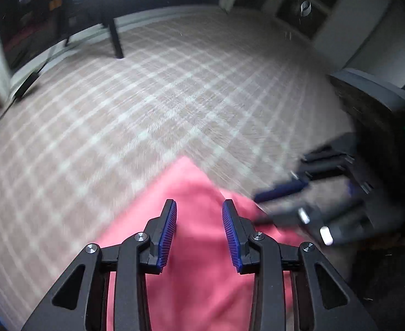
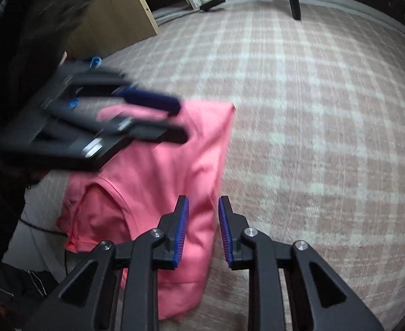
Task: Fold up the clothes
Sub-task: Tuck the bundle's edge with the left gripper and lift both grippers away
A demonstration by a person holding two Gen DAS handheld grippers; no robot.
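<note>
Plaid pink-and-white carpet fills my view, with a pink garment lying on it, partly folded.

From the right wrist I see the garment doubled lengthwise into a long strip, one sleeve still sticking out on the near left, so I judge at least one fold is in and the cross folds remain. My left gripper hangs over the cloth, fingers apart, holding nothing. My right gripper straddles the strip's right edge, fingers likewise apart, empty. Both views are blurred.
</note>
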